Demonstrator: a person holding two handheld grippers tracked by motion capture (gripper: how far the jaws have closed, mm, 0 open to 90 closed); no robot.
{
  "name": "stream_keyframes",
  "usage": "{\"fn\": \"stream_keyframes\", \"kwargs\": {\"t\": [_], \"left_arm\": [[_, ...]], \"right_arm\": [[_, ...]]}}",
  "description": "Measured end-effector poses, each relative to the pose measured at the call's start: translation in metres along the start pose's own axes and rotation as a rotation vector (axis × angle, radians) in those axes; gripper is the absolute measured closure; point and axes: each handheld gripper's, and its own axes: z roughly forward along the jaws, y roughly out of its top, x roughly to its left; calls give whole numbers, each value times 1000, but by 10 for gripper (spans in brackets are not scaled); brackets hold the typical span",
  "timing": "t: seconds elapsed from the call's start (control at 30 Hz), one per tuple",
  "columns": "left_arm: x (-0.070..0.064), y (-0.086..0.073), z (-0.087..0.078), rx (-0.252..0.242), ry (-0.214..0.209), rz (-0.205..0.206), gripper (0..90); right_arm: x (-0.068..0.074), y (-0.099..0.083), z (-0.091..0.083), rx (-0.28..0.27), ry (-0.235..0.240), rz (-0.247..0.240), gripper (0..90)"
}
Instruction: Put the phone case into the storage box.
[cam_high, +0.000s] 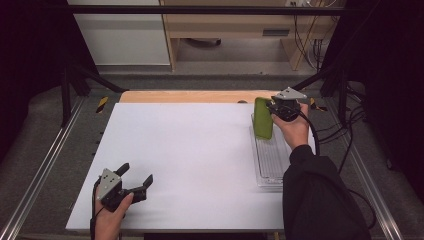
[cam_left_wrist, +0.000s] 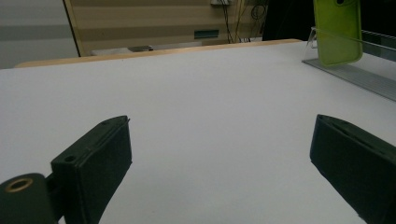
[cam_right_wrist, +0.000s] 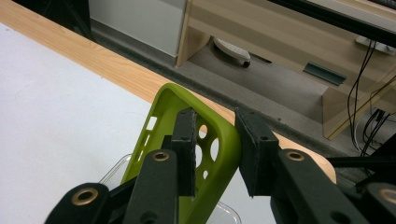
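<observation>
White bench (cam_high: 190, 160) under a dark frame, wooden shelving behind | right gripper (cam_high: 283, 111) fingers pinch the rim of the green phone case (cam_high: 262, 119), held upright at 2 o'clock over the clear tray (cam_high: 270, 165) | left gripper (cam_high: 134, 180) fingers wide, empty, at 7 o'clock | step: lifting or placing, I'd judge; next needs steady carrying | case's lower edge hidden.

Black two-jaw tools (cam_high: 134, 181) (grey three-cornered top plates), black sleeve (cam_high: 320, 200)
</observation>
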Motion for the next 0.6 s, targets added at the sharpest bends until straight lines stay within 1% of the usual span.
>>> {"fn": "stream_keyframes", "kwargs": {"t": [0.13, 0.6], "left_arm": [[0, 0, 0, 0, 0, 0, 50], [0, 0, 0, 0, 2, -1, 49]], "right_arm": [[1, 1, 0, -1, -1, -3, 699], [-1, 5, 3, -16, -10, 24, 691]]}}
